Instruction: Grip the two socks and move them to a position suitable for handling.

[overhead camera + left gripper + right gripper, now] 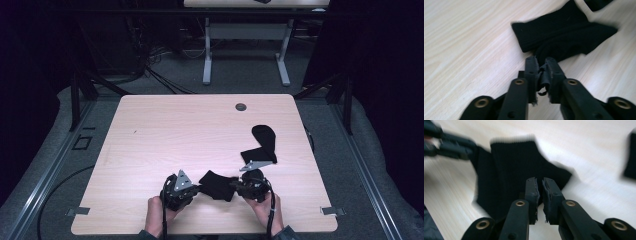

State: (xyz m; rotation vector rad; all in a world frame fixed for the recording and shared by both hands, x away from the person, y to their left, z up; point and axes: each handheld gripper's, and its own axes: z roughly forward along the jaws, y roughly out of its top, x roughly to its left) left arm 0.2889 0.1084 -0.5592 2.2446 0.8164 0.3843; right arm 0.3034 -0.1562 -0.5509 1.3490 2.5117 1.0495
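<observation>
- In the high view, a black sock (218, 184) was seen lying near the front edge of the wooden table (165, 130), stretched between the left gripper (196, 189) and the right gripper (233, 186), each held in a hand.
- In the left gripper view, the jaws were shown nearly closed, with a fold of the sock's (564, 37) fabric pinched between the pads; this pinch could not be made out from above.
- In the right gripper view, the jaws were likewise seen almost together over the sock (516, 167); dark cloth appeared to be caught between them, though blur softened the detail.
- The left gripper (472, 150) was also caught, blurred, at the upper left of the right gripper view, at the sock's far edge.
- A second black sock (262, 142) was seen farther back on the right, just behind the right gripper, its near end partly hidden by the grey plate (254, 164).
- A round grommet (241, 106) was noted near the table's far edge.
</observation>
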